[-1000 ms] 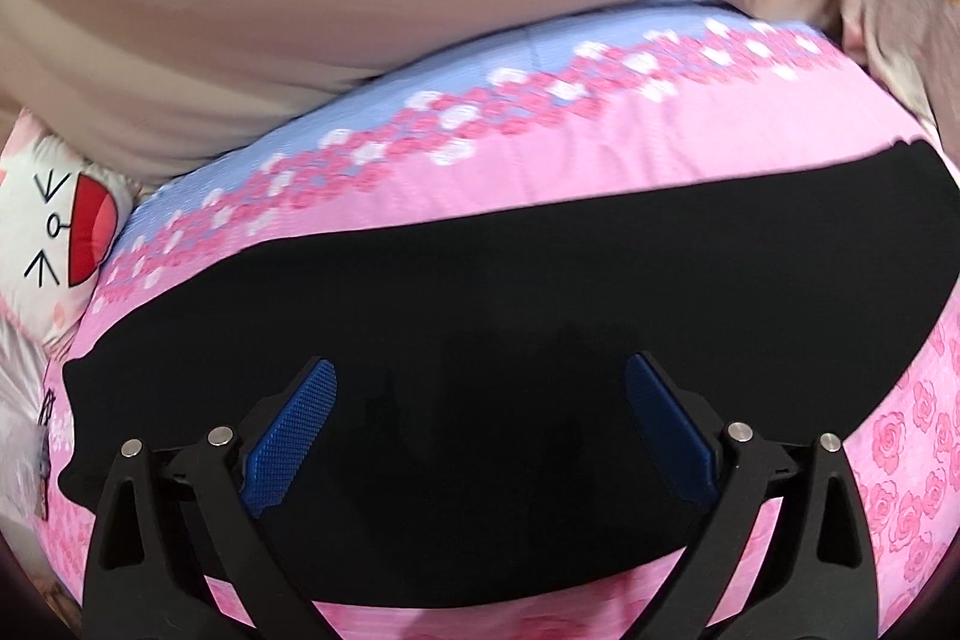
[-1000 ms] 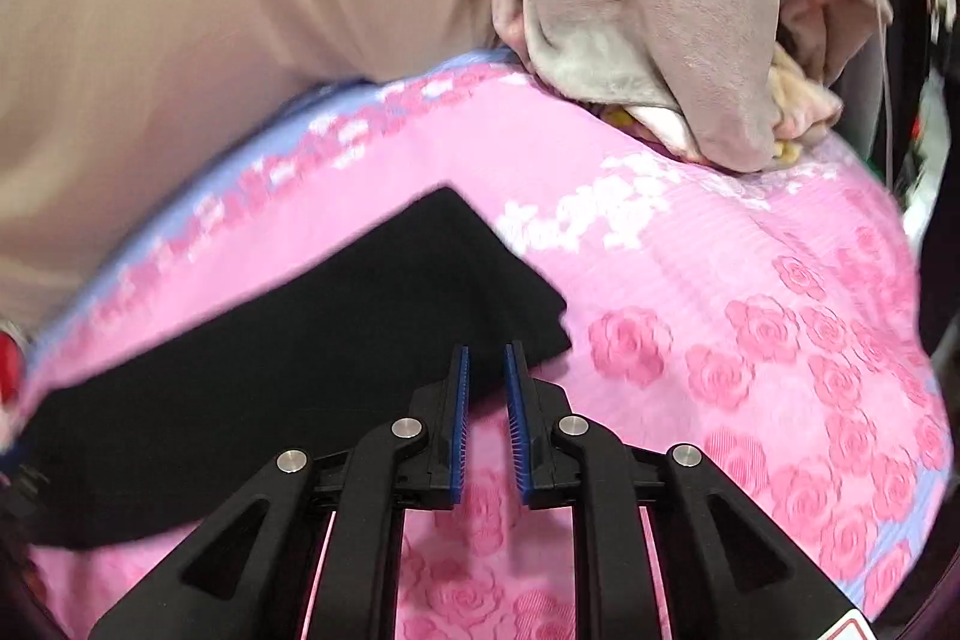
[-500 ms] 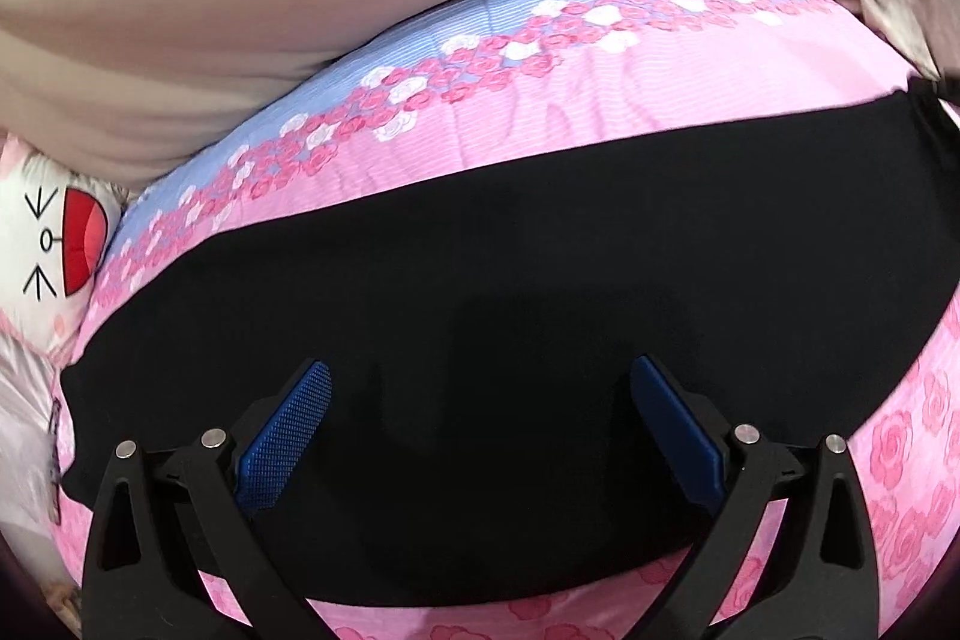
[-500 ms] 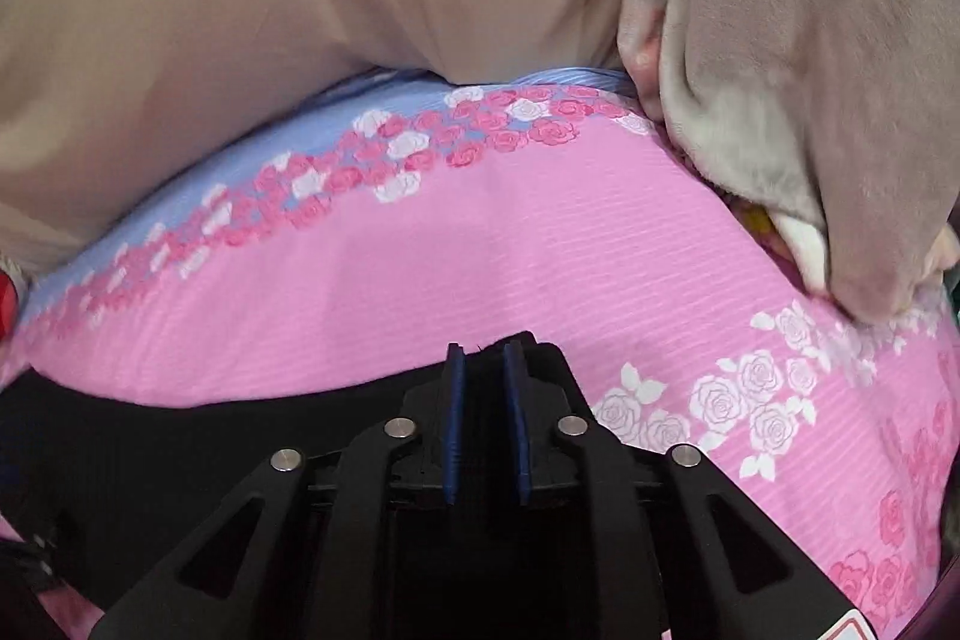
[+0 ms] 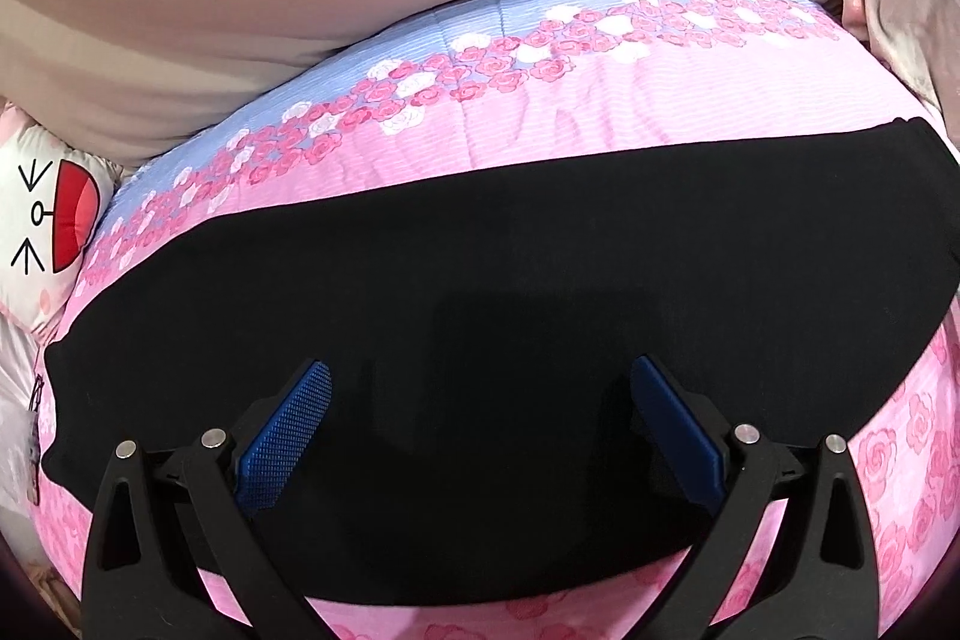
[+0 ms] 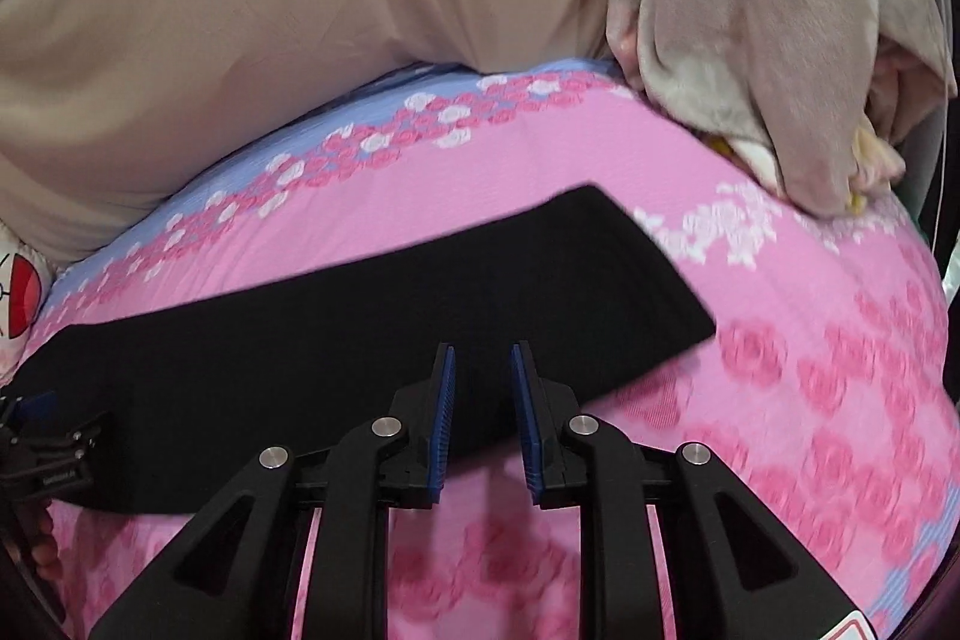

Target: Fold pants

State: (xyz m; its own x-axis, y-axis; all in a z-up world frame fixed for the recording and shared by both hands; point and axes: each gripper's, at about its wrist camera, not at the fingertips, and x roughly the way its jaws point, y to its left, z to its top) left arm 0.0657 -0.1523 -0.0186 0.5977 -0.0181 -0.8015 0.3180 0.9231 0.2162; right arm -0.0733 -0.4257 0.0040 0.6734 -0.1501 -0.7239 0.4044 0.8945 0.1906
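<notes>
The black pants [image 5: 480,316] are lying as one long, flat strip across the pink rose bedspread [image 5: 600,124], already doubled lengthwise, I judge. Half a second ago your right gripper [image 6: 483,418] was pinched shut low over the cloth; now it is parting a little, gripping nothing, and pulling back above the near edge. That tells me the far right end has just been laid down and released. Your left gripper [image 5: 480,430] is hovering wide open over the strip's middle, empty. The far edge is running straight, and the right end [image 6: 648,280] is lying square. Open pink sheet is showing beyond it and toward you. The beige bedding [image 6: 300,10] and the crumpled blanket [image 6: 750,40] are sitting well behind, so a crosswise fold should have room.
</notes>
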